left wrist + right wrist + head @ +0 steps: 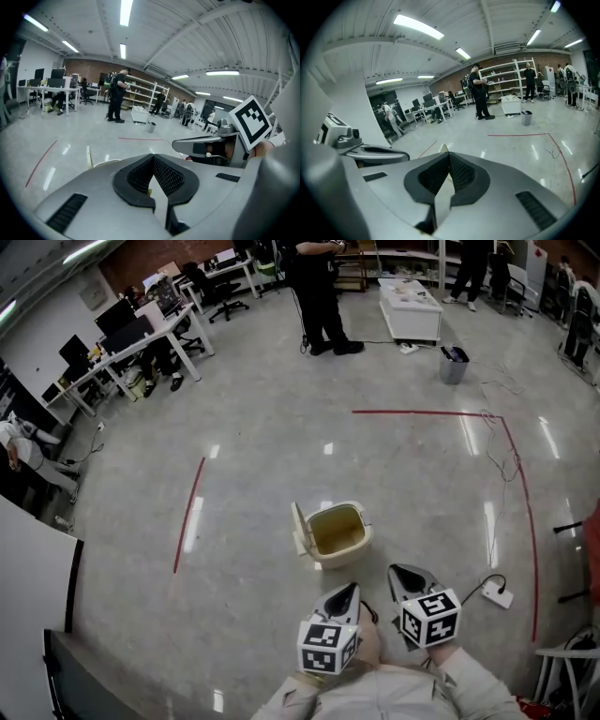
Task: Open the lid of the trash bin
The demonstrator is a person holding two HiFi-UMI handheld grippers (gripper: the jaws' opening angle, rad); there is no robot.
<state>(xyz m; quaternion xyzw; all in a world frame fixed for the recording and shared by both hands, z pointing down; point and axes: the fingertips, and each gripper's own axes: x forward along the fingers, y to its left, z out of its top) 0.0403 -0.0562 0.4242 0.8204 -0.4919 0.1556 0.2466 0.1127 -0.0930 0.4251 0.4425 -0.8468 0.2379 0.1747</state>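
Note:
A cream trash bin (337, 532) stands on the floor with its lid (300, 528) swung up on its left side, so the inside shows. My left gripper (350, 590) is held just short of the bin, shut and empty. My right gripper (401, 574) is to the bin's lower right, also shut and empty. Neither touches the bin. In the left gripper view the upright lid (88, 157) and bin rim (106, 162) peek over the shut left gripper (152, 158), with the right gripper (202, 145) beside it. In the right gripper view the lid's tip (443, 148) shows above the right gripper (449, 155).
Red tape lines (190, 512) mark the glossy floor. A white power strip (496, 594) with a cable lies at the right. A person (317, 296) stands far ahead, near a white cart (410, 307) and a grey bin (454, 364). Desks (141, 343) line the left.

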